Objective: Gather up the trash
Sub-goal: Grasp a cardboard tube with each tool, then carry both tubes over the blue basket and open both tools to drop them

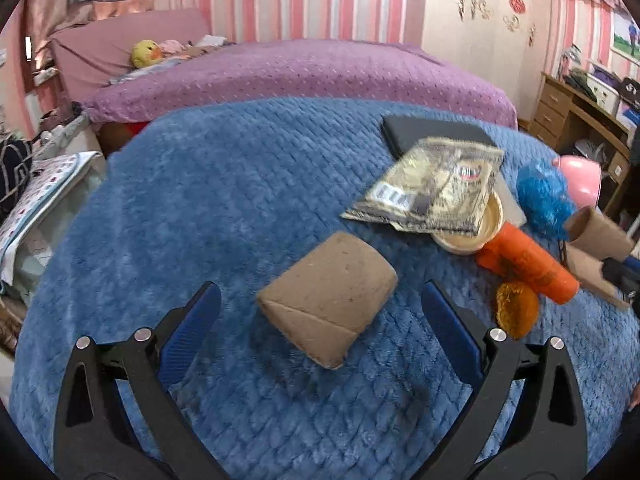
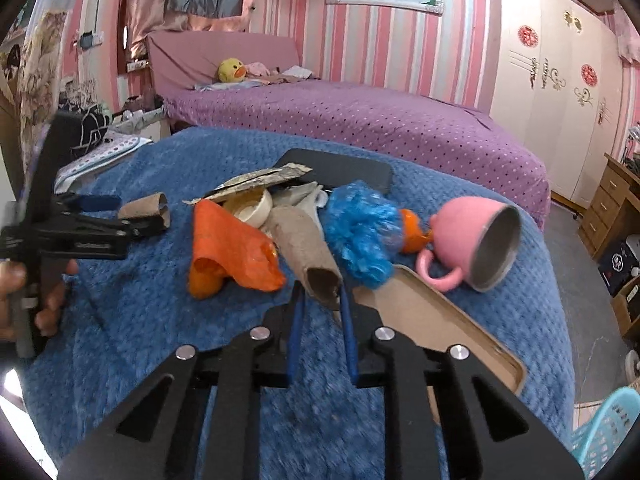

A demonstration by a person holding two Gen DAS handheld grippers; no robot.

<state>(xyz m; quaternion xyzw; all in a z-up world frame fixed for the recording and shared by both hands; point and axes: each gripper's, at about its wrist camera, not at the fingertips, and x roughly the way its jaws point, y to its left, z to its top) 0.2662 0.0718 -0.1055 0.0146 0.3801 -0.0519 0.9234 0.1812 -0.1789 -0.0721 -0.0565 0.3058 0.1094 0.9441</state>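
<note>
A flattened brown cardboard tube (image 1: pixel 328 300) lies on the blue blanket (image 1: pixel 220 208), between the wide-open jaws of my left gripper (image 1: pixel 320 300). My right gripper (image 2: pixel 322 296) is shut on the near end of a second, longer cardboard tube (image 2: pixel 304 252); this tube also shows at the right edge of the left wrist view (image 1: pixel 592 240). Around it lie an orange plastic bag (image 2: pixel 236 248), a blue plastic wad (image 2: pixel 360 236), a silvery snack wrapper (image 1: pixel 432 188) over a cream round lid (image 1: pixel 476 232), and orange peel (image 1: pixel 516 310). The left gripper and its tube also show in the right wrist view (image 2: pixel 156 216).
A pink cup (image 2: pixel 476 240) lies on its side at the right. A dark flat case (image 1: pixel 432 132) sits behind the wrapper. A brown flat board (image 2: pixel 444 328) lies by my right gripper. A turquoise basket (image 2: pixel 608 432) stands below right. A purple bed (image 1: pixel 304 76) is behind.
</note>
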